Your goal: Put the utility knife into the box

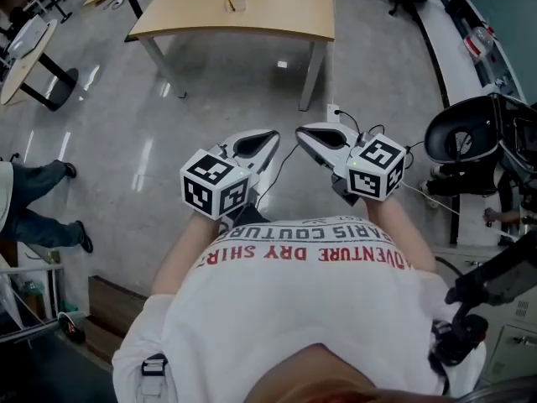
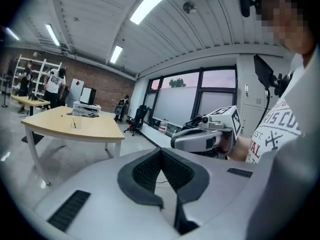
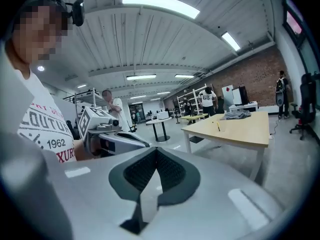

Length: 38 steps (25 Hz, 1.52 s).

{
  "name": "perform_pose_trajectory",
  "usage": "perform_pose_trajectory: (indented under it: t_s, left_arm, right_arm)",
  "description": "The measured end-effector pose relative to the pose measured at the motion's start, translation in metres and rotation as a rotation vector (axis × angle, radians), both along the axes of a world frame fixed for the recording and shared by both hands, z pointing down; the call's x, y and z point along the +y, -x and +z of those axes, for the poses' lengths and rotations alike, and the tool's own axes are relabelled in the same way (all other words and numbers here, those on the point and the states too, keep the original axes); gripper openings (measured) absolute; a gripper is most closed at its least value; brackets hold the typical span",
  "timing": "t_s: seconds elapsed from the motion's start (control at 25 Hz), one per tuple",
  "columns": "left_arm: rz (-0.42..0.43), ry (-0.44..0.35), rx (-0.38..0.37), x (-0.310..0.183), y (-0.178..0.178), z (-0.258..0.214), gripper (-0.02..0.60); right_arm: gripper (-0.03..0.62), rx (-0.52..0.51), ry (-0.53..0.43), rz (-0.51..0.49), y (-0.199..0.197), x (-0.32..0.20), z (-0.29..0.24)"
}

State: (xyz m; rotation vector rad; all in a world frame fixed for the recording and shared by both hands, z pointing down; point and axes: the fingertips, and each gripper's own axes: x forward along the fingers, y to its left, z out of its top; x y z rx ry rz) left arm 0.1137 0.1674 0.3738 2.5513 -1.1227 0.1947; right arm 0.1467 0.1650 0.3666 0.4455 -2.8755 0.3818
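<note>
Your left gripper (image 1: 270, 137) and right gripper (image 1: 302, 133), smooth grey shells with ribbed black pads (image 2: 145, 173), are held level before your chest, tips nearly meeting. Both jaw pairs are closed together, gripping nothing. The slender yellow utility knife (image 1: 229, 1) lies well apart on the pale wooden table (image 1: 277, 11), at a clear box (image 1: 239, 3); in or beside it, unclear.

The person holds both tongs out in front of the chest, side by side. The left tongs (image 1: 270, 136) point forward and lean a bit to the right. The right tongs (image 1: 302, 132) point forward and lean a bit to the left, so the two tips come near each other but do not touch. The jaws of each are pressed together at the tip, with nothing between them. The bare left forearm (image 1: 180, 250) and right forearm (image 1: 403, 229) reach forward.
</note>
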Motion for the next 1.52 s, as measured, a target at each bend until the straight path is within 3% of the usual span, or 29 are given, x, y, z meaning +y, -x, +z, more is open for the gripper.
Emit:
perform_pose_trajectory:
  t_s: [0.16, 0.4, 1.52]
  left_arm:
    - [-0.038, -0.025, -0.005, 0.038, -0.016, -0.028, 0.002]
    - [-0.062, -0.002, -0.032, 0.068, -0.026, -0.024, 0.002]
    - [-0.063, -0.030, -0.066, 0.099, -0.019, -0.035, 0.002]
  right_arm:
    - [0.002, -0.023, -0.011, -0.014, -0.023, 0.040, -0.022]
    - [0.002, -0.041, -0.002, -0.049, -0.029, 0.071, -0.018]
    - [0.002, -0.031, -0.041, -0.058, -0.028, 0.099, -0.031]
